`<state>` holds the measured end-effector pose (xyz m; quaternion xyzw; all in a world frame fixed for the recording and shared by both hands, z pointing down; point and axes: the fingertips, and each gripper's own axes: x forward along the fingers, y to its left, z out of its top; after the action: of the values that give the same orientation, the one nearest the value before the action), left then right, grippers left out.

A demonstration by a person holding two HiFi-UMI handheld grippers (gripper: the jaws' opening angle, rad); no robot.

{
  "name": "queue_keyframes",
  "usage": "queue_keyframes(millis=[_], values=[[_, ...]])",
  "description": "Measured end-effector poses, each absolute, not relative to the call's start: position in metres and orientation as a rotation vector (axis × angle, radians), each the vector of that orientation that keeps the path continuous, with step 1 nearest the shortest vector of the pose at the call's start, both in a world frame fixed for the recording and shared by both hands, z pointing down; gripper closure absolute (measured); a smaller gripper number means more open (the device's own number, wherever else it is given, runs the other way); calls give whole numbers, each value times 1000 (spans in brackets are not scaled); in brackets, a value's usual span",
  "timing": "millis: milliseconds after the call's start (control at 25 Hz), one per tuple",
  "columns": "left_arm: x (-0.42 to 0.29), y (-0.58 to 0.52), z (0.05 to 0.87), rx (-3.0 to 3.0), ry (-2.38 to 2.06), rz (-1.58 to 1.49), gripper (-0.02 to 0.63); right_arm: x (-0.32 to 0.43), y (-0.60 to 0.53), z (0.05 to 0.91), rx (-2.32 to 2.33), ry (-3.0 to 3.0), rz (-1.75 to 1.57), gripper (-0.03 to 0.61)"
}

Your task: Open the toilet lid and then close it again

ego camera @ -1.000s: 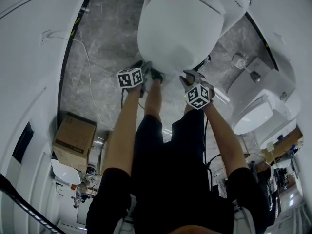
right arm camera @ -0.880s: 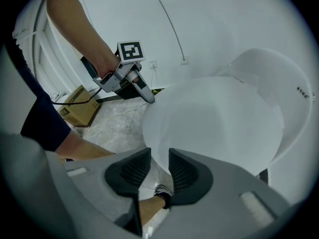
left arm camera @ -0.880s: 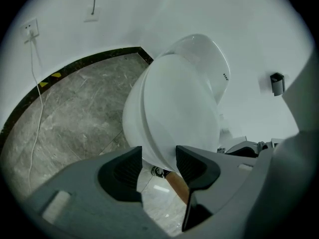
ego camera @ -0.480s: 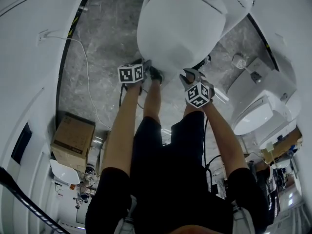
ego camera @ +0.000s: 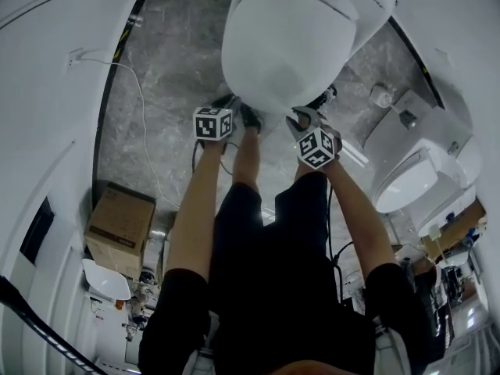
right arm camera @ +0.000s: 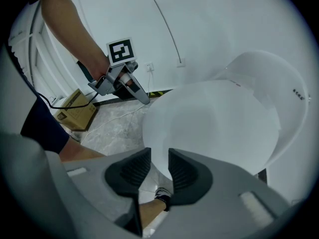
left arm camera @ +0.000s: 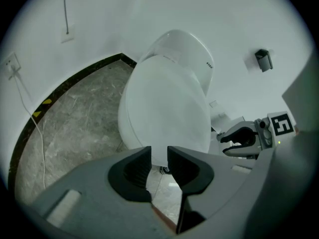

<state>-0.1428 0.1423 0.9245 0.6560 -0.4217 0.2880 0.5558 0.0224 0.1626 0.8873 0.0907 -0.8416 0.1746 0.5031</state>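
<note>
**Head view, looking steeply down.** I am standing at the front of a white toilet (ego camera: 367,6). Its toilet lid (ego camera: 289,45) is lying shut over the seat, with the rounded front end pointing toward my feet. I am holding both tools at that front end, the left tool (left arm camera: 159,154) at its left curve and the right tool (right arm camera: 159,157) at its right curve. Each tool is pointing forward and downward.

**Left gripper view.** The jaws of my left tool have just been closing and are now pinching the lid's front rim, which is filling the narrow gap between the pads.

**Right gripper view.** The jaws of my right tool are likewise clamping the rim. The white lid is showing between the ribbed pads, and my dark shoe (right arm camera: 162,195) is showing below them.

**Surroundings.** The toilet is standing on a grey marbled floor (ego camera: 172,53). A white cable (ego camera: 142,116) is trailing across that floor from the curved white wall (ego camera: 55,69). A cardboard box (ego camera: 119,219) is sitting well apart from the toilet, on my left.
</note>
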Motion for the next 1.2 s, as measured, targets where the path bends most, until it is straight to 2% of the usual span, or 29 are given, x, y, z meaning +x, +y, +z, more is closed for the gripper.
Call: queue_keyframes(millis=[240,320,1200], values=[[-135,135,872,1732,-922,731,584,14,150,850,253,-2058,406,501],[-133,132,853,1775,-903,736,598,12,148,835,259,-2063,395,575],[-142,118,585,2048,-1066,448,603,-22,116,618,471,-2241,345,575]])
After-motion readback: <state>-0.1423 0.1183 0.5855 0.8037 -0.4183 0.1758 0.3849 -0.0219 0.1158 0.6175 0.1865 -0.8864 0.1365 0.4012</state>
